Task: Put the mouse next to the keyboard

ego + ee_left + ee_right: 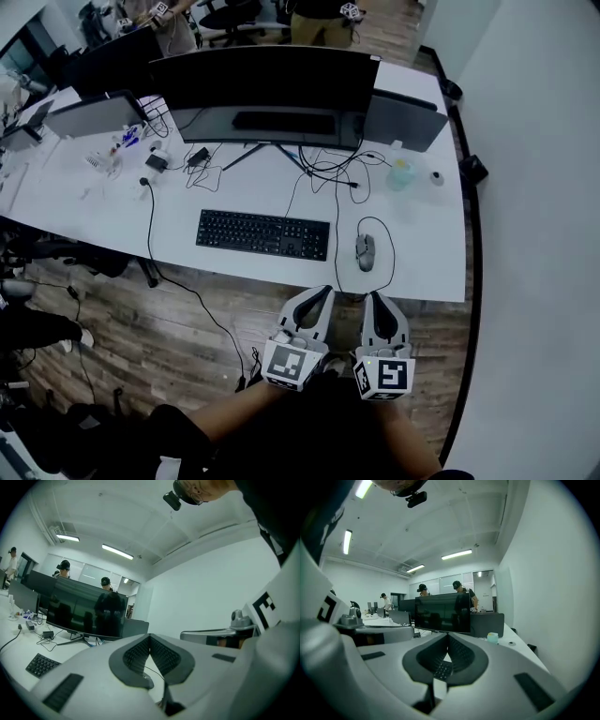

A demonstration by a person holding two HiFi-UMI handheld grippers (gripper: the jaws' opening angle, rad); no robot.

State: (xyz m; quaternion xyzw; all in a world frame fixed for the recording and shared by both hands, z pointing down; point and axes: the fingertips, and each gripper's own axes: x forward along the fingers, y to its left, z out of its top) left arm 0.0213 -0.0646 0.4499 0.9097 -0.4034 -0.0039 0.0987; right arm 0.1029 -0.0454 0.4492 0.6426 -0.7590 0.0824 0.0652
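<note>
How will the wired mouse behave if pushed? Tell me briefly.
The mouse is small and low, so probably light, unlikely to tip. The desk looks smooth: likely slides easily. Its cable loops slack, so it may drag floppily.

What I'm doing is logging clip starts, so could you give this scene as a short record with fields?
keyboard: on the desk, in front of the monitor
mouse: on the desk, right of the keyboard, a gap between them, untouched
left gripper: shut, empty, short of the desk's near edge
right gripper: shut, empty, beside the left one
</note>
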